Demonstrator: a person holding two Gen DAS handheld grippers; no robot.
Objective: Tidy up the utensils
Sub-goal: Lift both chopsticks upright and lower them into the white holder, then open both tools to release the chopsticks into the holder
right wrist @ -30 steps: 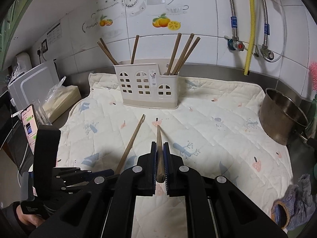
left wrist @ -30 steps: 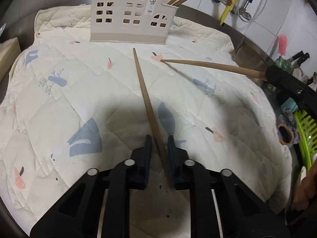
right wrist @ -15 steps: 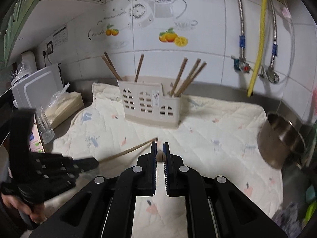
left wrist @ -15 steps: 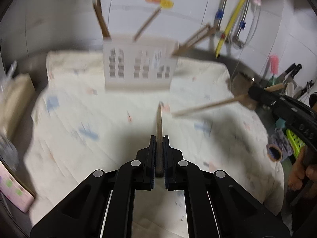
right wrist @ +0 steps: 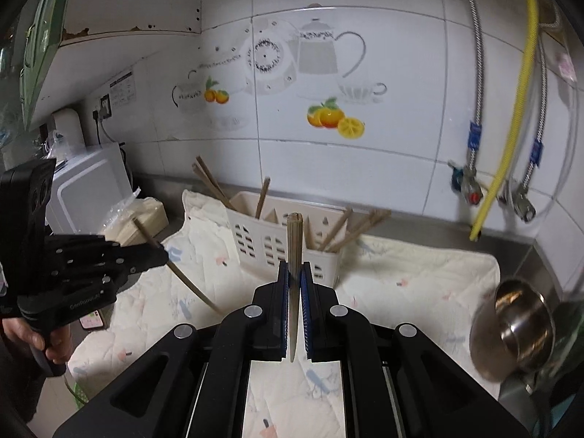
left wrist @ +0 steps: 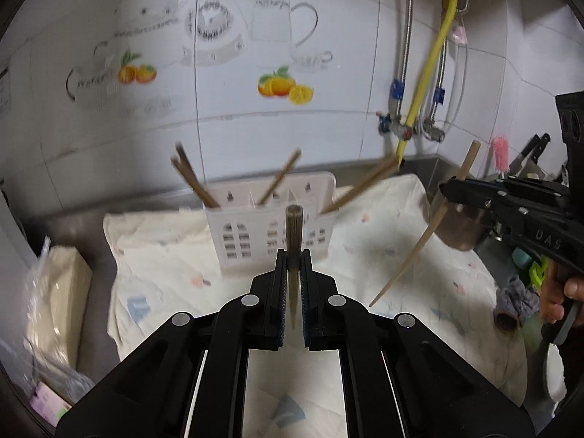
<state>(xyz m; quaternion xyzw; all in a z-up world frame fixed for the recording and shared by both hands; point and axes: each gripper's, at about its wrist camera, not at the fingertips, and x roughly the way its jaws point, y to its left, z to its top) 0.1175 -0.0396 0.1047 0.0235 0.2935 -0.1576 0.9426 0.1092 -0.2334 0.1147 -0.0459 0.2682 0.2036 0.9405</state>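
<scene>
We are clamping one chopstick (left wrist: 293, 252) in the left gripper (left wrist: 293, 277) and another chopstick (right wrist: 294, 255) in the right gripper (right wrist: 294, 284), both lifted above the quilted mat (right wrist: 419, 277); several already stand in the far caddy (right wrist: 270, 244), and these two are waiting to go in

cream holder (right wrist: 277, 241), brown chopsticks (right wrist: 294, 241), yellow hose (right wrist: 511, 138)
</scene>
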